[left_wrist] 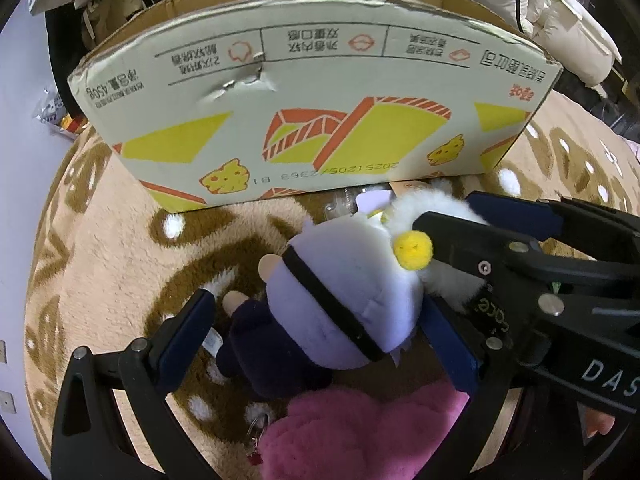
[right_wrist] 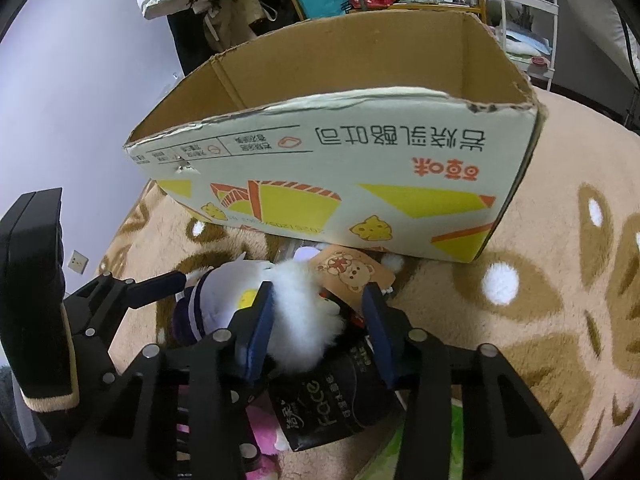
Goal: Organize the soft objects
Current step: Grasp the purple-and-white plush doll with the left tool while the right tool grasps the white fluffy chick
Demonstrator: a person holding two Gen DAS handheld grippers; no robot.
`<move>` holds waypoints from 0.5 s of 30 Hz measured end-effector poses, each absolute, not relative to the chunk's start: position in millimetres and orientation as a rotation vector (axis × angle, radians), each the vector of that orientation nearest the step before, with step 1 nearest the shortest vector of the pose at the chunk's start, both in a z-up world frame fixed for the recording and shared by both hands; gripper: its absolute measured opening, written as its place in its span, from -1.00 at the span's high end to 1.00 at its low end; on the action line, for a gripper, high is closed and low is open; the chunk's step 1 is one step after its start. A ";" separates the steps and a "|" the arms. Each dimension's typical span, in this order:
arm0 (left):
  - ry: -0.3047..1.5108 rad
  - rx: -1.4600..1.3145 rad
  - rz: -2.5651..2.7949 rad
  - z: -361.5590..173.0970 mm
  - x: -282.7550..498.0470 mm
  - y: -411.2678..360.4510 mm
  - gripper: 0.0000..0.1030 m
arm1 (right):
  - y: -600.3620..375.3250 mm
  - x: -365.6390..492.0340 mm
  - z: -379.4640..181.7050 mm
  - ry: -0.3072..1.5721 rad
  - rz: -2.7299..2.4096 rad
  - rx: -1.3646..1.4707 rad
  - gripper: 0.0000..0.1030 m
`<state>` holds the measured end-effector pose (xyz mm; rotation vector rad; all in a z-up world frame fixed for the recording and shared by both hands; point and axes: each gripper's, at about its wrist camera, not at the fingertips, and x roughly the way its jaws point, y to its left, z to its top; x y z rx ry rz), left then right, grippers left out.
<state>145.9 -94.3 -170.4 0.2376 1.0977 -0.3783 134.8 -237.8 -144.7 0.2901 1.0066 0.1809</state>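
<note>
Plush rug — black pack (reads "Face") beside carton.

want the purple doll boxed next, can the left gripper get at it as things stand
Probably yes. The left gripper already has its jaws standing open on either side of the purple doll, nothing between them but the doll. The right gripper crowds in close over the white plush beside it.

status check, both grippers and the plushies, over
Left gripper open around the purple plush. Right gripper straddling the white fluffy toy, grip unclear. Cardboard box just ahead. Black pouch underneath.
</note>
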 end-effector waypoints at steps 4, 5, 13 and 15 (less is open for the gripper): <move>1.094 0.240 -0.372 -171.1 145.6 -94.6 -0.94 | -237.9 137.3 -147.4 1.014 0.177 0.296 0.08; 1.094 0.242 -0.371 -171.7 145.1 -95.8 -0.94 | -238.4 137.5 -147.9 1.016 0.177 0.296 0.08; 1.121 0.232 -0.365 -179.5 151.8 -94.9 -0.91 | -241.8 138.0 -149.3 1.029 0.181 0.308 0.07; 1.128 0.224 -0.372 -181.0 153.1 -93.5 -0.81 | -243.0 138.7 -150.7 1.033 0.183 0.314 0.04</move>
